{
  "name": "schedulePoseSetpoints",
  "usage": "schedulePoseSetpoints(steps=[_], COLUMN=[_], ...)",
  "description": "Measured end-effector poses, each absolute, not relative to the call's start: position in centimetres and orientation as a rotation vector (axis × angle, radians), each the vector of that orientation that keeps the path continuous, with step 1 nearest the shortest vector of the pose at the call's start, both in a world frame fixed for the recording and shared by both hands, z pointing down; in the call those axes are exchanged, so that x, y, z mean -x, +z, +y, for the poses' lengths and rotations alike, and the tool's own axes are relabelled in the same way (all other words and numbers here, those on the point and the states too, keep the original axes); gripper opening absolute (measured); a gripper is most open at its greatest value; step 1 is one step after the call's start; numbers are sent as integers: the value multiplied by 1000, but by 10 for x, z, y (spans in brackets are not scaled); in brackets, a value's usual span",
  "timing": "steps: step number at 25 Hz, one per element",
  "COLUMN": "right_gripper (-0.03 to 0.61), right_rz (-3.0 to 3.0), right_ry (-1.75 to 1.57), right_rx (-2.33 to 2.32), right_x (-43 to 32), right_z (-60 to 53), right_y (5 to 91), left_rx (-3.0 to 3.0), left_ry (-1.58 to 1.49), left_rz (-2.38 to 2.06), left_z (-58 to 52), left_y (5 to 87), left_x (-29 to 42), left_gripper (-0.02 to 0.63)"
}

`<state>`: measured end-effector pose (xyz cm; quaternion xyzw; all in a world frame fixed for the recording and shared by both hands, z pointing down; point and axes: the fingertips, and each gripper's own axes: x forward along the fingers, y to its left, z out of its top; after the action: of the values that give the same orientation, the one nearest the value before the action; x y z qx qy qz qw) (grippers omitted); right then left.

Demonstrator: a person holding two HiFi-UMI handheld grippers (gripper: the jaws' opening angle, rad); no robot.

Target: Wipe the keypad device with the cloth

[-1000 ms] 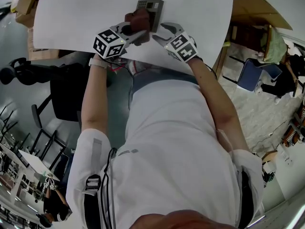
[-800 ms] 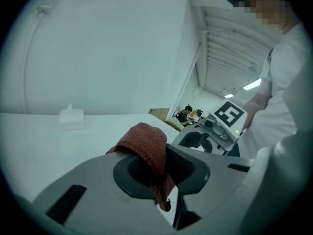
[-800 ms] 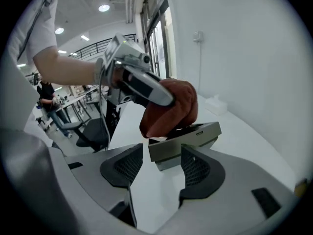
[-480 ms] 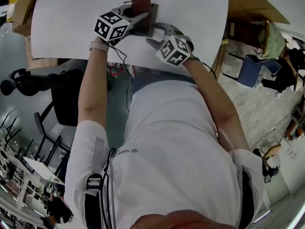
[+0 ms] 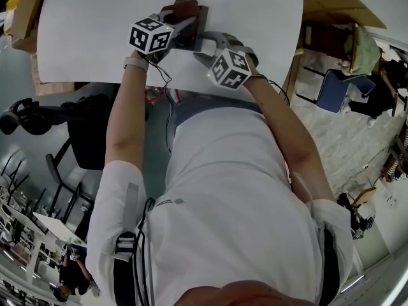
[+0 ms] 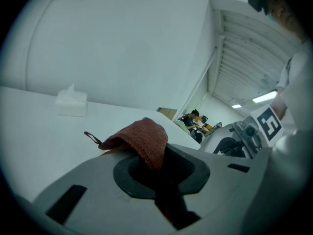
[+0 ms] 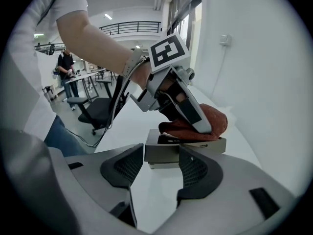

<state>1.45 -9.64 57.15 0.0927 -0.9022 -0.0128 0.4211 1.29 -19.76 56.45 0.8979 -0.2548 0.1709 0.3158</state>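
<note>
Your right tongs (image 7: 155,168) stand spread, the near end of the keypad device (image 7: 168,151) between their tips on the white counter (image 5: 95,30). Your left tongs (image 5: 185,25) pinch the rust-red cloth (image 7: 210,119), which lies on the device's top. Farther off are 1 black office chair (image 7: 95,109), then desks with a person (image 7: 65,65) standing.

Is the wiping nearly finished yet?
Not sure. Already done: the left gripper is shut on the cloth. In hand: the cloth lies on top of the device, while the right gripper, open, sits at its near end. Left: the cloth covers only part of the top, so more wiping likely remains.
</note>
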Motion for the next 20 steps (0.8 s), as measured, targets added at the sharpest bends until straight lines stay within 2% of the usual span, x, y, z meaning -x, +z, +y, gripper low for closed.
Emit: schedulePoseSetpoints(steps=[12, 20], right_gripper=[218, 218], right_rz=[-2261, -2262], right_ry=[-15, -16], right_rx=[-242, -247], right_x=[-15, -16], right_z=[-99, -98], right_y=[570, 572], left_rx=[-2196, -2051], left_ry=[369, 461], left_rz=[-817, -954], left_z=[-197, -167], left_y=[594, 634], left_x=[25, 71], left_gripper=[54, 54])
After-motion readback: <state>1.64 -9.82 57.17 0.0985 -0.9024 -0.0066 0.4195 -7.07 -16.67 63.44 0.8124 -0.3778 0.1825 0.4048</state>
